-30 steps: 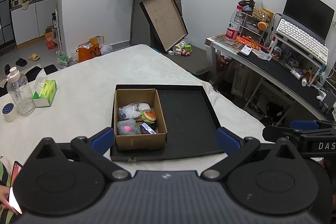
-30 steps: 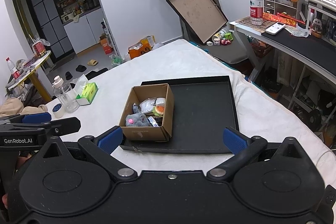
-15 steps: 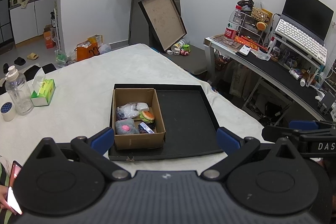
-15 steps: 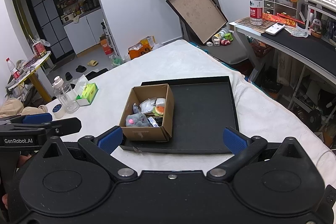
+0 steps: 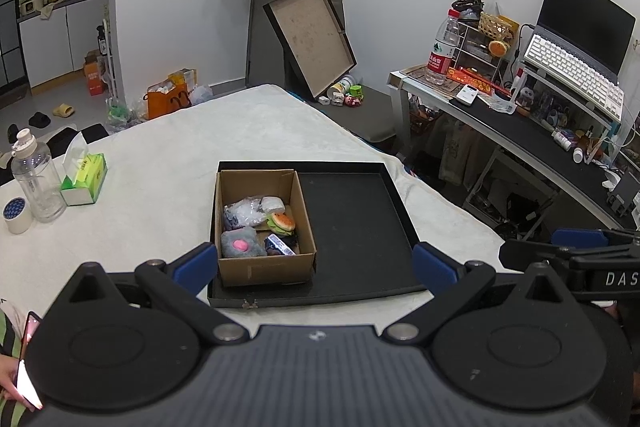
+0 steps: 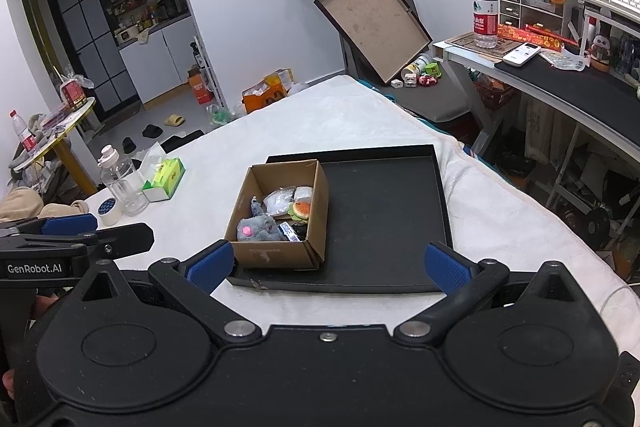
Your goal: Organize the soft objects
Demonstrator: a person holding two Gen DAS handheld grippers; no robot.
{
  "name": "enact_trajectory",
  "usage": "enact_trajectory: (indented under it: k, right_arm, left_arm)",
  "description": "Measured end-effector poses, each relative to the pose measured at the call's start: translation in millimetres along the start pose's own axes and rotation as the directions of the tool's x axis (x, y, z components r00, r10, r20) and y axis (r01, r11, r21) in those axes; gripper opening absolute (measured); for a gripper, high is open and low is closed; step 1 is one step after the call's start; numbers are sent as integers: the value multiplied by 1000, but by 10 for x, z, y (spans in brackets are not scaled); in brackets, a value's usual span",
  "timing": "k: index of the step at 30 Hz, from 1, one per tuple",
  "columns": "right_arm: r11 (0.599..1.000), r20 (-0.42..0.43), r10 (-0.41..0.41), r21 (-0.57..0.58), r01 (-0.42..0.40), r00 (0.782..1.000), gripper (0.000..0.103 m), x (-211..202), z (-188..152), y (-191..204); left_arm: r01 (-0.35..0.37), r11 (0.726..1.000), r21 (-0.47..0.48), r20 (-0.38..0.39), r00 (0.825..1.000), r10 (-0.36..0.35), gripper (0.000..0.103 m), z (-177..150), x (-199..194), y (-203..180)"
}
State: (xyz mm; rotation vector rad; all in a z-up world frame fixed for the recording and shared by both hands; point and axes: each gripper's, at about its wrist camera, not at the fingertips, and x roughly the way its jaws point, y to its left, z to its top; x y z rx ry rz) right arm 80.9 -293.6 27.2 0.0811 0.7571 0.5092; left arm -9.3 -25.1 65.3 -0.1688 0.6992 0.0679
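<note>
A brown cardboard box point(image 5: 264, 273) point(image 6: 276, 255) stands in the left part of a flat black tray point(image 5: 360, 227) point(image 6: 384, 219) on the white-covered table. In the box lie a grey plush with a pink spot point(image 5: 239, 245) point(image 6: 256, 229), a burger-shaped toy point(image 5: 282, 223) point(image 6: 301, 209), a clear plastic bag point(image 5: 248, 213) and a small blue-white packet point(image 5: 282, 245). My left gripper point(image 5: 316, 265) is open and empty, near the tray's front edge. My right gripper point(image 6: 328, 267) is open and empty, also before the tray.
At the table's left stand a clear water bottle point(image 5: 34, 179) point(image 6: 122, 183), a green tissue box point(image 5: 86, 179) point(image 6: 166, 179) and a tape roll point(image 5: 16, 215) point(image 6: 107, 211). A desk with a keyboard point(image 5: 572, 75) is to the right. The tray's lid point(image 5: 310, 39) leans on the wall.
The left view has shifted slightly, so the box and tray sit a little further left and lower. Both grippers stay open and empty.
</note>
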Motion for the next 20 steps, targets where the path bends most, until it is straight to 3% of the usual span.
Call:
enact_trajectory:
  k: [20]
  right_arm:
    - [1000, -4, -8, 9, 8, 1000, 103, 34, -28, -118]
  left_arm:
    - [19, 999, 30, -8, 1000, -19, 103, 5, 96, -93]
